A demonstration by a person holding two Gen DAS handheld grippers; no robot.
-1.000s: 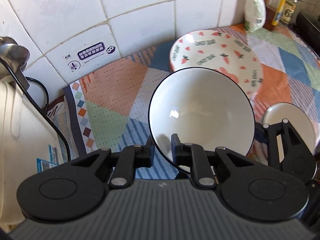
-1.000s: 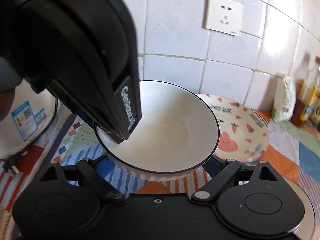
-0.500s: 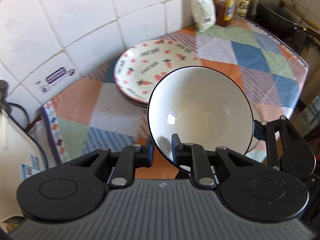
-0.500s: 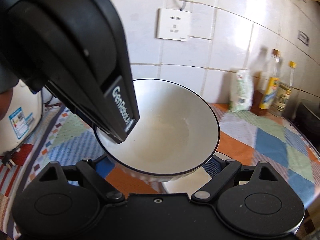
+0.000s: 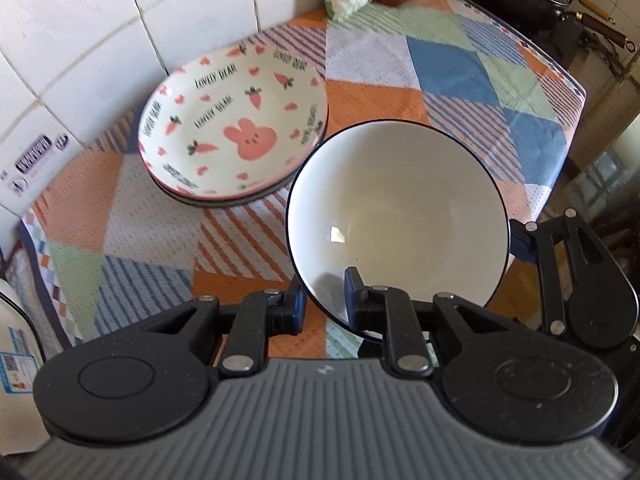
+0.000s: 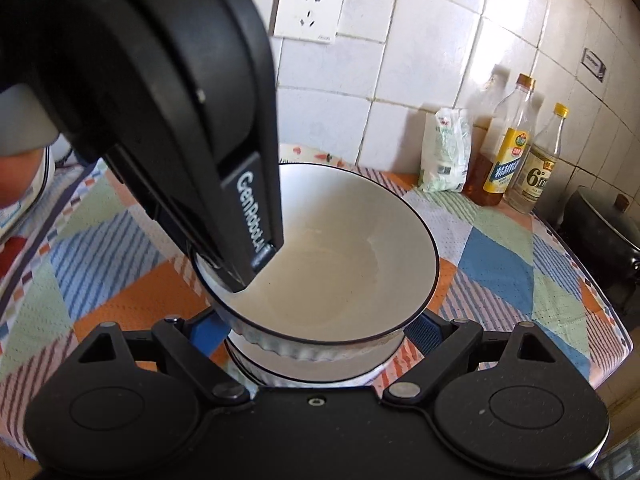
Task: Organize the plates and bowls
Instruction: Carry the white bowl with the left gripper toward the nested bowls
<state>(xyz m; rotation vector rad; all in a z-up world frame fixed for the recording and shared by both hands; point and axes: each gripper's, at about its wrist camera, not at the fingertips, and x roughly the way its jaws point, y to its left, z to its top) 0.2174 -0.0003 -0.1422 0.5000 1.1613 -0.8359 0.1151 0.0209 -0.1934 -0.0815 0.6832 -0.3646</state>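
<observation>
The left gripper [image 5: 325,307] pinches the near rim of the white bowl [image 5: 400,216], one finger inside and one outside, holding it up over the patchwork cloth [image 5: 460,68]. The right gripper [image 6: 320,328] is spread wide, its blue-padded fingers flanking the bowl's ribbed underside; contact can't be confirmed. Directly beneath sits a second white bowl [image 6: 316,376], only its rim showing, so this looks like a nesting move. To land it well, the carried bowl should come down level and centred over the lower one, the right gripper steadying the sides, and the pinch should let go only once it is seated, since a rim grip lets a bowl tip easily. The held bowl is empty and clean. Further back by the tiled wall, the carrot-and-bunny plate [image 5: 234,124] rests on a darker dish, nothing on it.
</observation>
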